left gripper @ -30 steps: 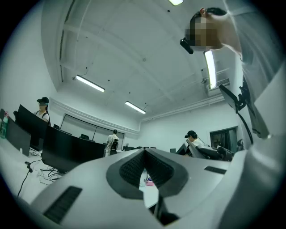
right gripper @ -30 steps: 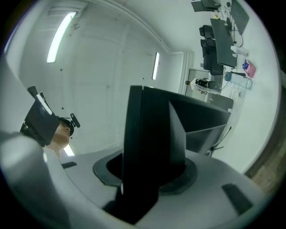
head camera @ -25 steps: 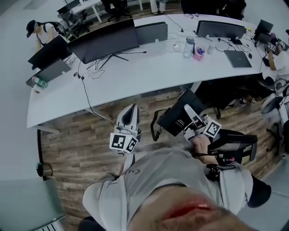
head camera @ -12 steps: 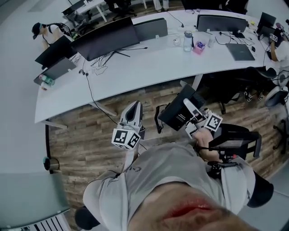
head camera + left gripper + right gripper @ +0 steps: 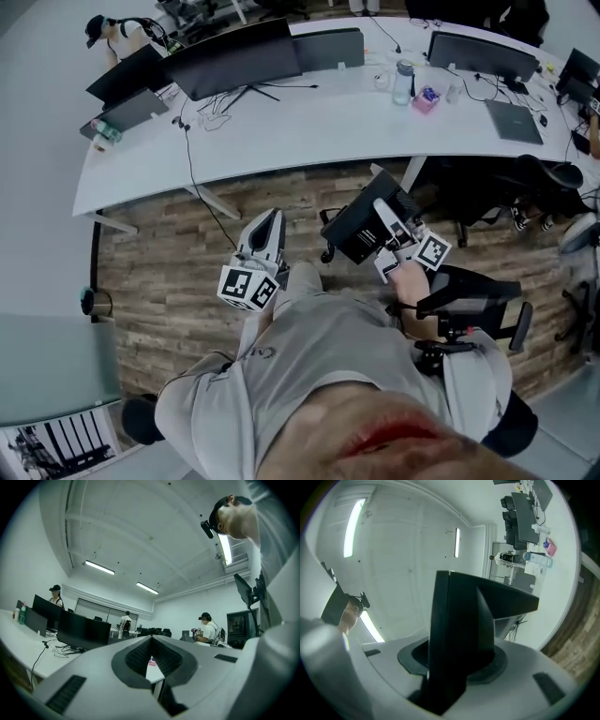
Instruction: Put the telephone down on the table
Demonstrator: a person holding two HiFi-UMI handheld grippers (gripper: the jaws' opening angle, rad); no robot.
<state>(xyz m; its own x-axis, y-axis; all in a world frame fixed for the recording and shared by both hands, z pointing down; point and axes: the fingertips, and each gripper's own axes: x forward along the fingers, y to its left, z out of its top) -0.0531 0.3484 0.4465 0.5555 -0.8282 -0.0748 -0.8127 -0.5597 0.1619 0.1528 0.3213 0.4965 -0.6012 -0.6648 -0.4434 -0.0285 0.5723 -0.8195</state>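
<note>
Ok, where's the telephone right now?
In the head view the telephone is right of centre, held in the jaws of the right gripper. It is above the wooden floor, just short of the white table.

Black telephone (image 5: 352, 232) aloft, tilted; short of the white table (image 5: 281, 141)

The telephone (image 5: 352, 230) is matt black plastic with smooth, flat faces. The left gripper (image 5: 266, 228) and right gripper (image 5: 380, 211) have smooth pale grey plastic shells, with darker, ribbed, rubbery-looking pads (image 5: 137, 656) lining the jaws. The bench (image 5: 309, 131) has a smooth white top with a faint sheen, the floor (image 5: 169, 281) is grainy brown wood planking, and the person's shirt (image 5: 328, 356) is soft, creased grey cloth.
</note>
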